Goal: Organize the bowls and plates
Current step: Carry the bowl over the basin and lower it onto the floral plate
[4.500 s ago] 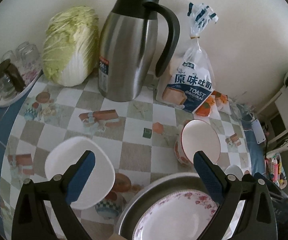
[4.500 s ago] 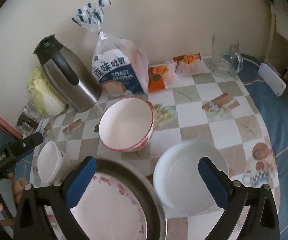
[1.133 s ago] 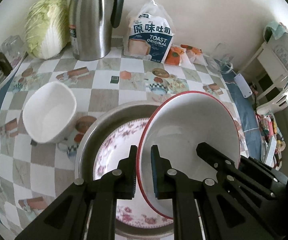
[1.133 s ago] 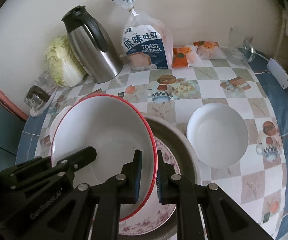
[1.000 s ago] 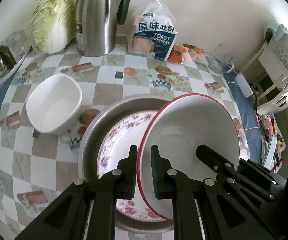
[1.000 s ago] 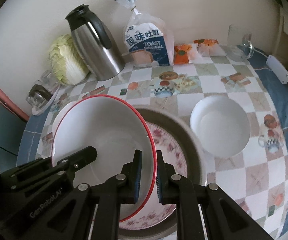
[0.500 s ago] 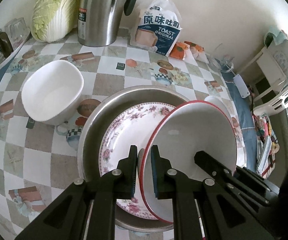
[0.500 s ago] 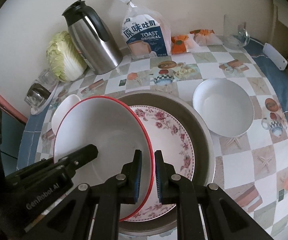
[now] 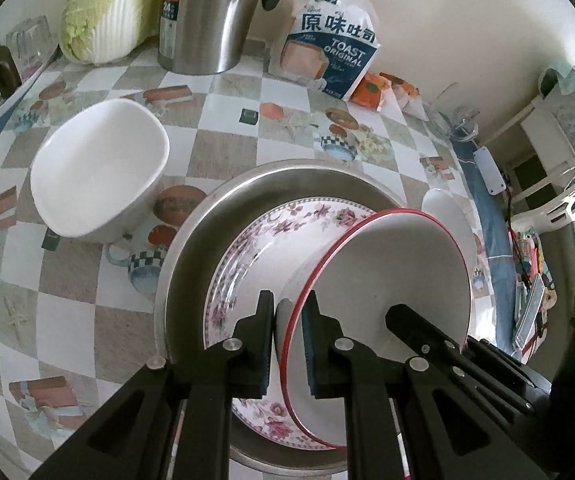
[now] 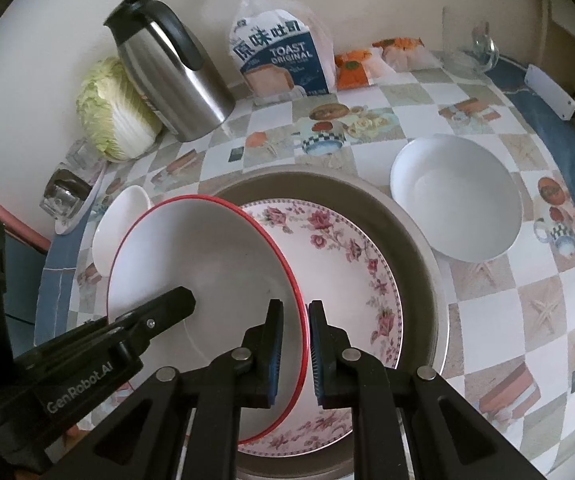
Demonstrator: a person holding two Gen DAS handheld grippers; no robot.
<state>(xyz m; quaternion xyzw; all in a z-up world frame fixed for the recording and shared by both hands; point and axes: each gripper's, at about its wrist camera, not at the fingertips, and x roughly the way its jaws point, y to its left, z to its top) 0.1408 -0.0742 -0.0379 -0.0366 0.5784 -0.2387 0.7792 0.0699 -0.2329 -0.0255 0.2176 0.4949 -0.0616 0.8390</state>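
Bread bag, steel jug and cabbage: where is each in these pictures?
bread bag (image 10: pixel 281 62), right wrist view, on its blue label.
steel jug (image 10: pixel 175 92), right wrist view, on its shiny body.
cabbage (image 9: pixel 103 12), left wrist view, on its leafy side.

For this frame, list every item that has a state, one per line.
Red-rimmed bowl: gripped on both rims, tilted over the floral plate.
Floral plate: lying in the metal basin.
Metal basin: on the table, holding the plate.
Left gripper: shut on the bowl rim.
Right gripper: shut on the opposite rim.
Round white bowl: upright, empty.
Squarish white bowl: upright, empty.
Thermos: upright, lid closed.
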